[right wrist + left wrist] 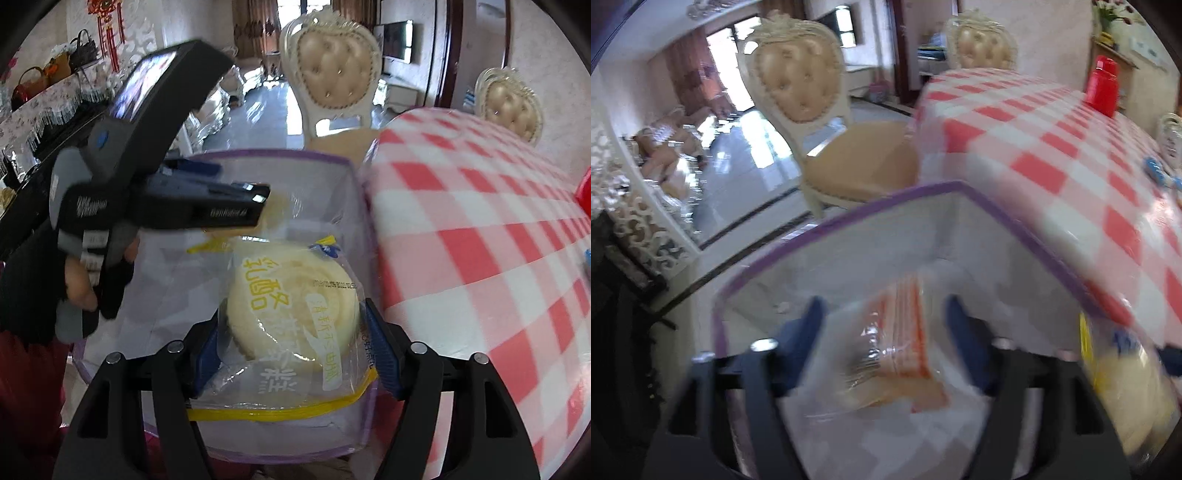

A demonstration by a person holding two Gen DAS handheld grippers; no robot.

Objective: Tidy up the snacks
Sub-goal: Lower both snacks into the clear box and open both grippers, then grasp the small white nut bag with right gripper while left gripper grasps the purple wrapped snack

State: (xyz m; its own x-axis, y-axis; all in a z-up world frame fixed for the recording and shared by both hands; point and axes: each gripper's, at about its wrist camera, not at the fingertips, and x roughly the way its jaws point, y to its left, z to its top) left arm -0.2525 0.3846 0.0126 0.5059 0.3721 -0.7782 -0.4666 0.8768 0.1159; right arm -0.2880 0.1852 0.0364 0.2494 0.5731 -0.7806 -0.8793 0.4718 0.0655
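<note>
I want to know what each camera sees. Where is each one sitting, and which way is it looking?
Left wrist view: sits on the left tongs, looks down into the clear purple-edged bin at an orange-striped snack; both blue fingers show.
Right wrist view: sits on the right tongs, looks down at a round cake packet; the left tongs and a hand show.
Shared: the bin, checked tablecloth, chairs.

Orange-wrapped snack (905, 354) between spread left claw (882, 314), purple-rimmed bin (964, 190), checkered tablecloth (1052, 147)

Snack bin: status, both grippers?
Left gripper open, orange-striped packet loose between jaws. Right gripper on round cake packet over purple-rimmed bin. Nothing blocking.
</note>
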